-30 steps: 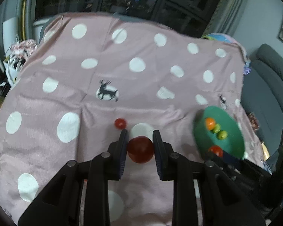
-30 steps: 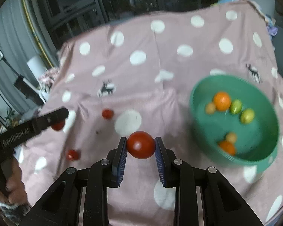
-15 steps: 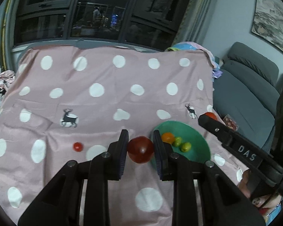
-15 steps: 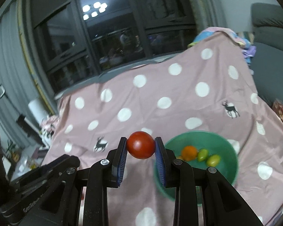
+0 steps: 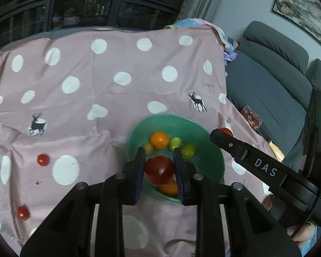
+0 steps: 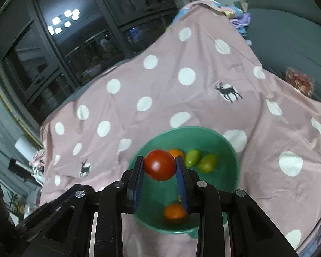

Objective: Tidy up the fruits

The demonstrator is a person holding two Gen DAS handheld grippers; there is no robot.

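Observation:
My left gripper point(image 5: 159, 168) is shut on a red tomato point(image 5: 159, 170) and holds it above the near side of the green bowl point(image 5: 211, 150). My right gripper point(image 6: 159, 168) is shut on another red tomato point(image 6: 159, 165), also above the green bowl point(image 6: 229, 156). The bowl holds oranges point(image 5: 159, 140) point(image 6: 174, 211) and small green fruits point(image 6: 207, 162). The right gripper's finger point(image 5: 246, 152) reaches in from the right in the left wrist view, with its tomato point(image 5: 225, 131) at the tip. Two small red tomatoes point(image 5: 42, 159) point(image 5: 23, 212) lie on the cloth to the left.
A pink polka-dot cloth point(image 5: 109, 98) covers the table. A grey sofa point(image 5: 274, 90) stands to the right of the table. Dark windows point(image 5: 92, 4) are behind.
Both grippers have carried their tomatoes over to the green bowl, which now sits right under them. The cameras now look more steeply down at the bowl.

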